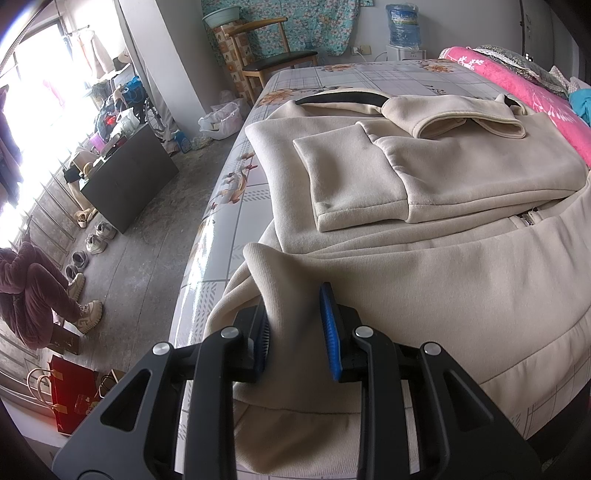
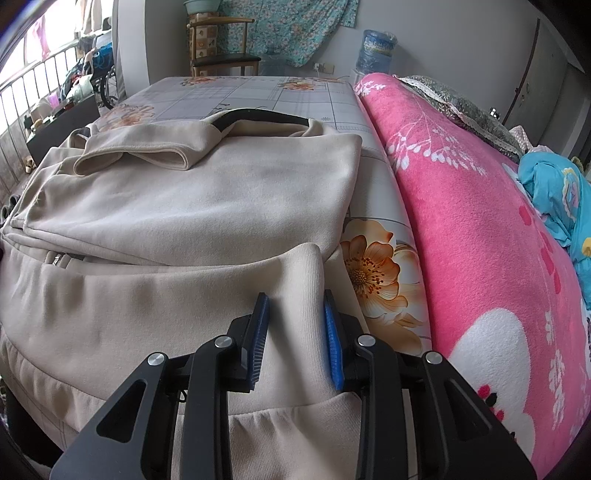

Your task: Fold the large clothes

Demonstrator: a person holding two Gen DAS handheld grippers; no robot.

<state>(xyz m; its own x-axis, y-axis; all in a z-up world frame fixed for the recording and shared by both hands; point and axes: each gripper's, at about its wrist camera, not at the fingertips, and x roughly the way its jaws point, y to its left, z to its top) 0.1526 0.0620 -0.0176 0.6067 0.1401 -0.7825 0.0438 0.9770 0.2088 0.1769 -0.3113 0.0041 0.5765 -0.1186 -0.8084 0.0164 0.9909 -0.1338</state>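
A large cream zip jacket (image 1: 424, 192) lies on the bed, both sleeves folded across its body; it also shows in the right wrist view (image 2: 184, 206). My left gripper (image 1: 295, 325) is closed on the ribbed hem at the jacket's near left corner, which is lifted into a peak between the blue pads. My right gripper (image 2: 293, 332) is closed on the ribbed hem at the near right corner, also raised. A black collar lining (image 1: 340, 98) shows at the far end.
The bed sheet (image 1: 229, 206) is floral and glossy, its left edge dropping to the floor. A pink blanket (image 2: 461, 236) lies along the right side. A chair (image 1: 273, 55), a water bottle (image 1: 404, 26), shoes and a seated person (image 1: 33, 295) are around.
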